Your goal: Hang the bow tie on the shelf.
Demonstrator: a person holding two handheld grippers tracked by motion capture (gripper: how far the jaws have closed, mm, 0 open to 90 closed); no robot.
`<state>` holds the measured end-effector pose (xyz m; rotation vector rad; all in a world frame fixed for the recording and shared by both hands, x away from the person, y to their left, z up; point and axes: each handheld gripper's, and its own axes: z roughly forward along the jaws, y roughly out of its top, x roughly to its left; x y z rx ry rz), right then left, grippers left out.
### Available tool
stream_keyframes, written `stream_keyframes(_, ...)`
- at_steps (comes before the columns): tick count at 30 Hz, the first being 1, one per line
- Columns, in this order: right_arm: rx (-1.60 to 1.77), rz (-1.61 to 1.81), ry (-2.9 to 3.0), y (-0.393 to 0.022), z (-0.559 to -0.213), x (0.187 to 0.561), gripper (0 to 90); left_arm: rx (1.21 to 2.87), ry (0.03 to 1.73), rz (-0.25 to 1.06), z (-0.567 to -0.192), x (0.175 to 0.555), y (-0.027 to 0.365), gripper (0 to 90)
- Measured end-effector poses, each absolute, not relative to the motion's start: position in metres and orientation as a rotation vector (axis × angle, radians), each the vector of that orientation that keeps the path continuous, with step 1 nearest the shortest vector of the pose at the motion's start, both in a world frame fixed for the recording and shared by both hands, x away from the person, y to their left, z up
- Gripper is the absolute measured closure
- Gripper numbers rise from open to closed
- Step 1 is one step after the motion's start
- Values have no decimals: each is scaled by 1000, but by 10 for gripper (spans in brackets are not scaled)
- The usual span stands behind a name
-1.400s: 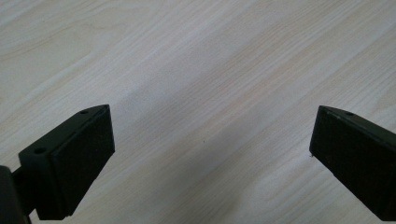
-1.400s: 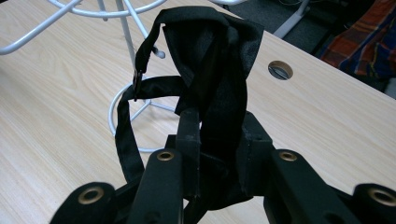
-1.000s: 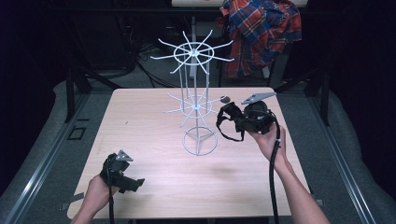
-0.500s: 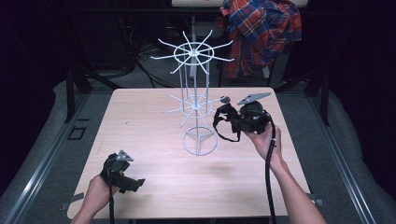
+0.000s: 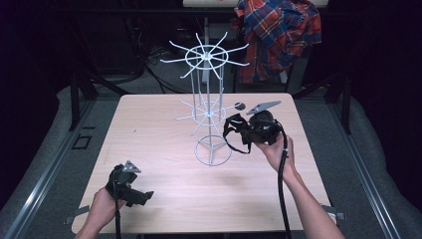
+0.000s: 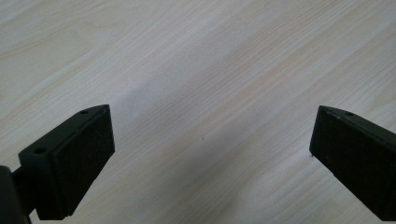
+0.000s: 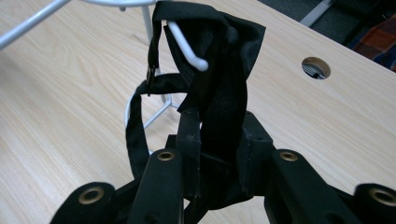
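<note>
A white wire rack [image 5: 205,56] with two tiers of hooks stands mid-table. My right gripper [image 5: 242,130] is held just right of its lower tier, shut on a black strap [image 5: 230,135] whose loop hangs down toward the rack's base ring. In the right gripper view the strap [image 7: 219,88] rises from my shut right gripper [image 7: 217,126] and drapes over the upturned tip of a white hook [image 7: 187,45]. My left gripper [image 5: 141,195] rests low at the table's front left. In its own view the left gripper [image 6: 210,154] stands open with bare wood between the jaws.
The light wood table [image 5: 149,129] has a round cable hole [image 7: 316,67] near the rack's right. A plaid shirt [image 5: 278,35] hangs on a stand behind the table. Dark floor and rails surround the table.
My right gripper has carried the strap leftward and a little nearer, up to the rack's lower hooks. The left gripper has stayed put.
</note>
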<state>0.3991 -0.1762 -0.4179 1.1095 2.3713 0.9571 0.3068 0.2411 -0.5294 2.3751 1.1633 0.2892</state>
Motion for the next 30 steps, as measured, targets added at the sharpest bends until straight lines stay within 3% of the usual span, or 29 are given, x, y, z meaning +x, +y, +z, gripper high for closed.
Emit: stream_keyframes(30, 1110, 955, 2464, -163, -445, 404, 720, 2401, 1167, 283, -532, 306, 239, 1)
